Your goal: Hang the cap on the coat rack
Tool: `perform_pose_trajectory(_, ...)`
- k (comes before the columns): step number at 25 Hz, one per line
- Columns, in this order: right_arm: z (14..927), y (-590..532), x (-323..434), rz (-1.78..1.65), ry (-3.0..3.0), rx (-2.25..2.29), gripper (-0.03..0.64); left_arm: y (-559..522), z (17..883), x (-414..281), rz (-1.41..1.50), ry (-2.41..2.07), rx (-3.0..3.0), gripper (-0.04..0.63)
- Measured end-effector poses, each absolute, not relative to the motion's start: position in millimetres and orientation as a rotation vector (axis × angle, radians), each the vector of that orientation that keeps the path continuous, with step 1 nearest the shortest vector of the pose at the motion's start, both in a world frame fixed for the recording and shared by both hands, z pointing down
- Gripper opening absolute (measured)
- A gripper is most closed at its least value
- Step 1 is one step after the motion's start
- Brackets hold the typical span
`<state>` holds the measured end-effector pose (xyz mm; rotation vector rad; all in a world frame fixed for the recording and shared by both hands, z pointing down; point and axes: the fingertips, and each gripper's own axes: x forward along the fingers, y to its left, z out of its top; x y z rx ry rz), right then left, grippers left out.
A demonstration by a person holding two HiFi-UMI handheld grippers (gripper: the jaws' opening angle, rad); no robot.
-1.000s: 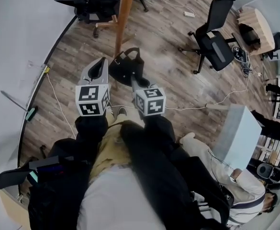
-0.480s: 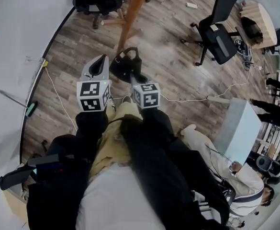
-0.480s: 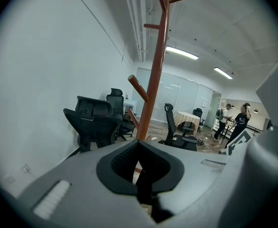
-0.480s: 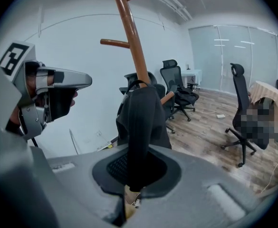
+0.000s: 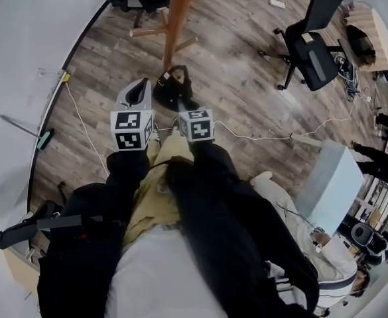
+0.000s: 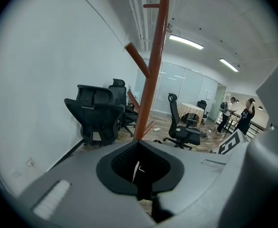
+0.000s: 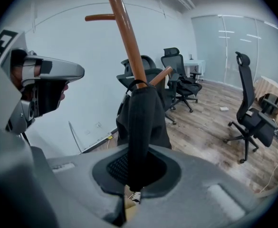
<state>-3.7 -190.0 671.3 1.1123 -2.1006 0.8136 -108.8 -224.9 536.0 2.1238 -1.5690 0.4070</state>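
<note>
Head view: the right gripper (image 5: 180, 103) is clamped on the black cap (image 5: 172, 87), held at 6 o'clock of the coat rack (image 5: 180, 8). The left gripper (image 5: 139, 90), jaws together and empty, is beside it at 9 o'clock. An office chair (image 5: 311, 45) stands well apart at 2 o'clock.

Left gripper view: only here, 2 people (image 6: 245, 115) show at 3 o'clock.

Right gripper view: the cap hangs between the jaws and hides the rack's lower pole.
</note>
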Motion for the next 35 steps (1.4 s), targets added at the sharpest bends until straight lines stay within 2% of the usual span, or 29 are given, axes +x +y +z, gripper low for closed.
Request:
perform_pose_trajectory(21,775.3,-208.4,-4.7,0.927,-1.975,1.021,0.017,-210.2,580.0,-104.0,0.516,-1.525,2.051,-0.002)
perform_pose_trajectory(26,783.8,-212.2,-4.8,0.947,-1.971,1.003,0.058,-208.5,582.4,-111.6,0.519,-1.54,2.027,-0.002)
perform_pose_trajectory(28,782.6,-213.1,-6.7,0.95,-1.987,0.996,0.106,-208.7,582.2,-112.0,0.515,-1.541,2.028,-0.002)
perform_pose_trajectory(35,764.1,-214.5,-6.7,0.919,-2.039,1.006,0.115,-214.1,574.8,-106.6,0.494,-1.532,2.06,-0.002)
